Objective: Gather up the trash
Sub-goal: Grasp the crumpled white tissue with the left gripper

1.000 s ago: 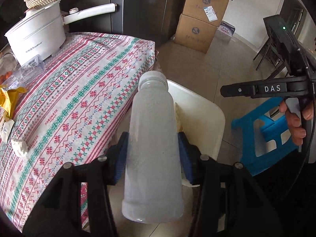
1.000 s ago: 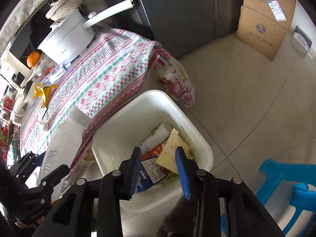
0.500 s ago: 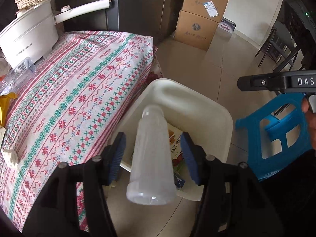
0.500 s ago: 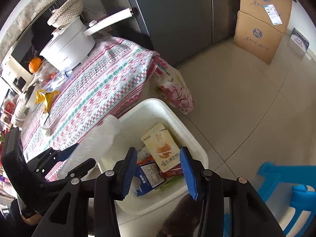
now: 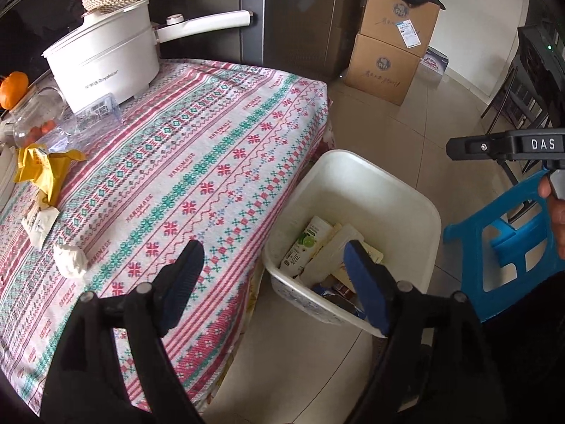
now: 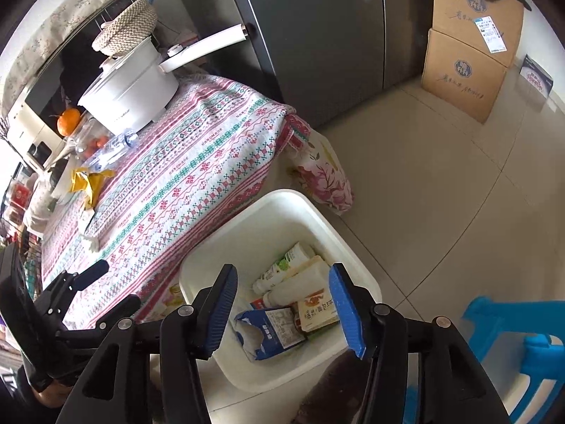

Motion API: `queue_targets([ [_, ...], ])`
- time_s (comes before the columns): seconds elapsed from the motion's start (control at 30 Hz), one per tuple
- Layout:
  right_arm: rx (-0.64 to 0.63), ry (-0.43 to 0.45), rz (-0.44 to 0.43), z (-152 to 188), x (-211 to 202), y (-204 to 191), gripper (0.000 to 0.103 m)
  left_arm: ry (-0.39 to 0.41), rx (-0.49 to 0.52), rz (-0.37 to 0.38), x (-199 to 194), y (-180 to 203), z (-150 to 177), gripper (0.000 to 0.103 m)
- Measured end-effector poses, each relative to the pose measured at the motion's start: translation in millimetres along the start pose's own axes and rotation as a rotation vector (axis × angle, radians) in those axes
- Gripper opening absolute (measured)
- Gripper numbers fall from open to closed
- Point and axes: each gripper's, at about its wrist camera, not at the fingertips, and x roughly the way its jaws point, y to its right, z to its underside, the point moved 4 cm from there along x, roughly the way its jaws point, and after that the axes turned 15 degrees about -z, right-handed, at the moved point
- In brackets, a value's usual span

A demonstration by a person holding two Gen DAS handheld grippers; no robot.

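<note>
Left tool [image 5: 272, 282], jaws opening with nothing between them, hangs beside the white bin [image 5: 374, 173], so I would swing it to ten o'clock over the table [image 5: 219, 148] and settle squarely around the crumpled tissue [image 5: 70, 260].

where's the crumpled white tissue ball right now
In the left wrist view the crumpled tissue ball lies on the patterned tablecloth at lower left, just beyond the left gripper's left finger, below the yellow wrapper.

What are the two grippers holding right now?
Left gripper: nothing, jaws opening, beside the white bin.
Right gripper: nothing, jaws opening above the bin.
</note>
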Motion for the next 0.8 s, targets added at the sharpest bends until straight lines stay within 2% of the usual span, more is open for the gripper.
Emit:
queue_targets([
  [0.2,-0.031,-0.001,-0.007,-5.6,8.9,-25.1,0.066,-0.018,-0.053,-0.07,-6.1,-39.5,8.7,0.087],
  [0.33,-0.057,-0.01,-0.018,-10.8,20.1,-46.8,0.071,-0.083,-0.138,-0.108,-3.5,-76.0,19.8,0.088],
  [0.53,-0.111,-0.046,-0.033,-11.0,41.5,-81.2,0.074,-0.166,-0.258,-0.181,8.0,-131.9,35.7,0.088],
  [0.7,-0.153,-0.079,-0.031,-7.8,56.2,-98.7,0.076,-0.177,-0.307,-0.25,22.0,-164.3,36.8,0.088],
  [0.8,-0.165,-0.094,-0.023,-4.9,61.6,-102.2,0.077,-0.195,-0.323,-0.265,39.3,-175.3,37.3,0.088],
])
